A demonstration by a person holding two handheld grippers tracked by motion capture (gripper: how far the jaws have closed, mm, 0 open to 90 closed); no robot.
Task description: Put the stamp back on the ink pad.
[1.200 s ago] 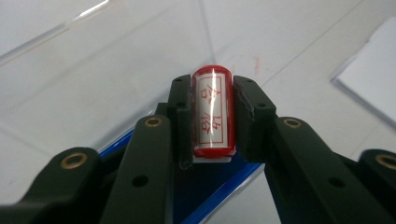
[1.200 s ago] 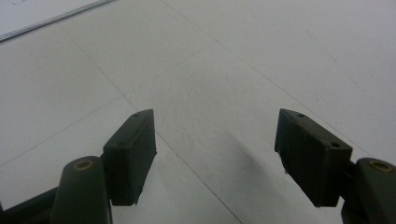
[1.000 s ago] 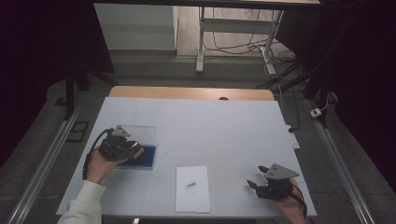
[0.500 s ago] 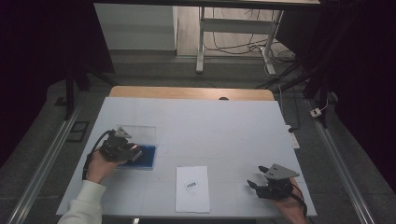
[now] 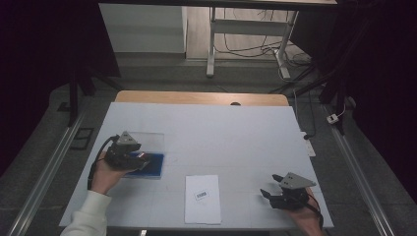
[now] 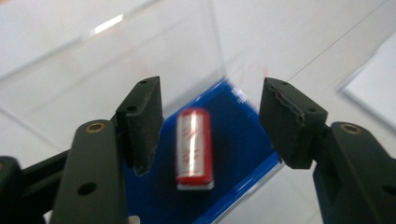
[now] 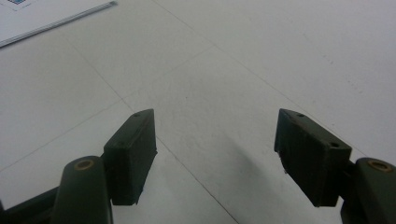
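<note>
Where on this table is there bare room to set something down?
The far half of the table is bare, as is the stretch between the paper sheet and the right tongs. It is crowded at the blue tray under the left tongs.

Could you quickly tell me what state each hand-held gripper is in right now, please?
Left hand-held gripper: open, jaws just opened; the red cylinder lies free on the blue tray between them.
Right hand-held gripper: open, holding nothing, above the table.

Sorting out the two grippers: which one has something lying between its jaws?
The left gripper: a red cylinder lies on the blue pad between its open jaws. The right gripper frames bare table.
</note>
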